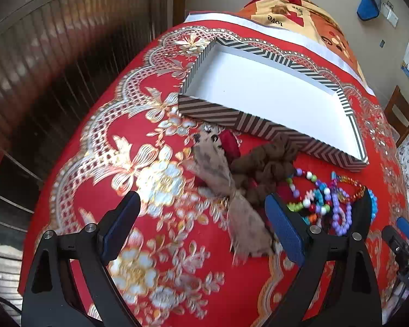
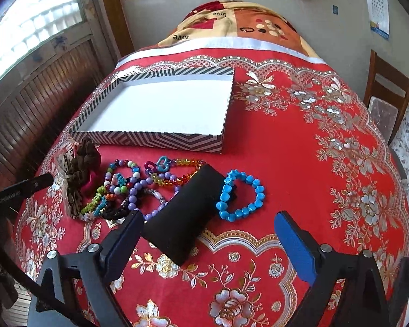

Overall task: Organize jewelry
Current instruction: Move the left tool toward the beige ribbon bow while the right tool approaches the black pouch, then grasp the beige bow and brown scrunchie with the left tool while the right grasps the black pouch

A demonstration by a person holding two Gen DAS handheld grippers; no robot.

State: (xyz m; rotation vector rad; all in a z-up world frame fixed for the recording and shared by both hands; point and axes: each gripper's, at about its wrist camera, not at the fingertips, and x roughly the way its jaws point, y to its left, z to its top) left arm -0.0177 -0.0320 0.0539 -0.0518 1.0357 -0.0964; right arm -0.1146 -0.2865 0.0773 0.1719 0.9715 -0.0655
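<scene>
From the left wrist view, we see the left hand-held gripper (image 1: pixel 201 209) released, its two fingers spread wide above the red floral cloth (image 1: pixel 150 245) that covers the desk, grasping nothing. Between the fingers and just ahead lies a beige fabric bow (image 1: pixel 231 190), blurred in this view. Just beyond it sits a brown scrunchie (image 1: pixel 264 163), with a dark red piece (image 1: pixel 229 143) peeking out behind. Ahead and to the right of the right finger is the heap of beaded bracelets (image 1: pixel 327 199). Farther ahead stands the striped open box (image 1: pixel 218 113), its white inside bare. At the far right edge we catch part of the other gripper's frame.

From the right wrist view, the right hand-held gripper (image 2: pixel 208 219) is also released, fingers wide apart and holding nothing. A black bracelet cushion (image 2: pixel 185 215) lies between the fingers, close to the left one. Just ahead, between the fingers, rests the blue bead bracelet (image 2: pixel 240 193), touching the cushion's far side. The heap of beaded bracelets (image 2: pixel 141 185) spreads ahead and to the left, the brown scrunchie (image 2: pixel 81 169) beyond it on the left. The striped open box (image 2: pixel 161 139) stands farther ahead.
</scene>
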